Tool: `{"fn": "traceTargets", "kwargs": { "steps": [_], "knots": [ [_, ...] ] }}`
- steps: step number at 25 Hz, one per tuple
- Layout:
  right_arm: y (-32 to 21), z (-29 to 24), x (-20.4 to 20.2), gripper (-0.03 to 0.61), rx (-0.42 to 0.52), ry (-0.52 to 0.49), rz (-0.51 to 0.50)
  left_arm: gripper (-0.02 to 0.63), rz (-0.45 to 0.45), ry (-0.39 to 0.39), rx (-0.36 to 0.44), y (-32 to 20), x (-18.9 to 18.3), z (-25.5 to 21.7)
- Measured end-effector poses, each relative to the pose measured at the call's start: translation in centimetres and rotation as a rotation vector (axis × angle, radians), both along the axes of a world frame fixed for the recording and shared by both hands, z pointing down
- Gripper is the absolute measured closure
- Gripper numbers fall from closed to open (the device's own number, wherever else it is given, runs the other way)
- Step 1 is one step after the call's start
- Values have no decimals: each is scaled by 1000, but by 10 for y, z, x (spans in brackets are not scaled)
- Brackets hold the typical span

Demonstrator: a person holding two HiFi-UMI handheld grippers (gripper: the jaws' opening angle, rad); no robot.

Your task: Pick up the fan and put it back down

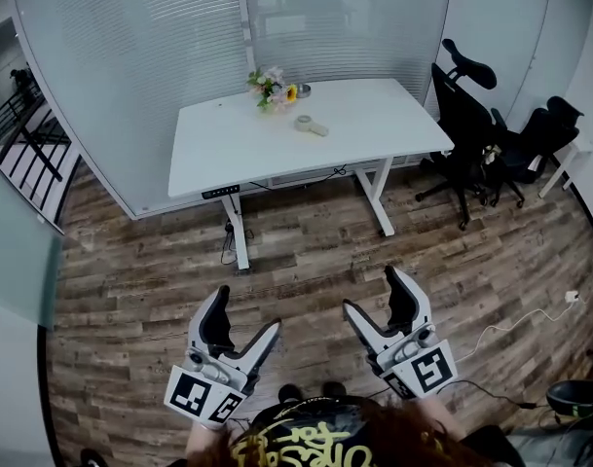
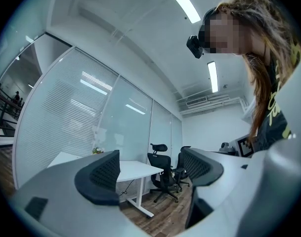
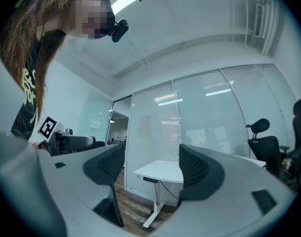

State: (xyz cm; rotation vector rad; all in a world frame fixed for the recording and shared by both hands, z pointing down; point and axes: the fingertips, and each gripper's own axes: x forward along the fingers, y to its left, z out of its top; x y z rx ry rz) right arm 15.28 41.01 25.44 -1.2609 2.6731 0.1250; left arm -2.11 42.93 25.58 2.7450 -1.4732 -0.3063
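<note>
The fan, a small pale handheld one, lies flat near the middle of the white desk, far ahead of both grippers. My left gripper hovers over the wooden floor at the lower left, open, nothing between its jaws. My right gripper hangs beside it at the lower right, also open and empty. Both point toward the desk from a distance. The fan does not show in either gripper view.
A small bunch of flowers and a little bowl stand at the desk's far edge by the glass wall. Black office chairs stand to the desk's right. A white cable runs across the floor at right.
</note>
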Motion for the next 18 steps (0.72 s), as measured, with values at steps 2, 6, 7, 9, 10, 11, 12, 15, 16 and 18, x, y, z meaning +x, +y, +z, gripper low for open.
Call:
{"fn": "traceTargets", "kwargs": {
  "steps": [2, 6, 7, 9, 10, 11, 12, 15, 16, 18],
  "knots": [
    [1, 2, -2, 252, -9, 0, 3, 219, 2, -1, -1, 0, -3, 1],
    [-1, 6, -6, 252, -30, 30, 9, 219, 4, 0, 6, -1, -8, -2],
    [-2, 6, -8, 252, -22, 36, 12, 220, 4, 0, 6, 0, -9, -2],
    [-4, 6, -9, 252, -5, 39, 24, 221, 6, -6, 6, 0, -12, -1],
    [-3, 7, -11, 252, -4, 41, 28, 220, 6, -10, 6, 1, -13, 0],
    [-2, 7, -13, 252, -5, 44, 30, 221, 5, -12, 6, 1, -15, 0],
    [-1, 7, -15, 252, -5, 44, 30, 221, 2, -12, 5, 2, -18, 0],
    [0, 6, -22, 252, 2, 40, 34, 220, 2, -13, 2, 3, -26, 1],
    [1, 6, -24, 252, 1, 40, 37, 221, 3, -19, 0, 3, -30, 1],
    [3, 7, -30, 252, -5, 42, 46, 221, -2, -30, -4, 5, -40, 3]
  ]
}}
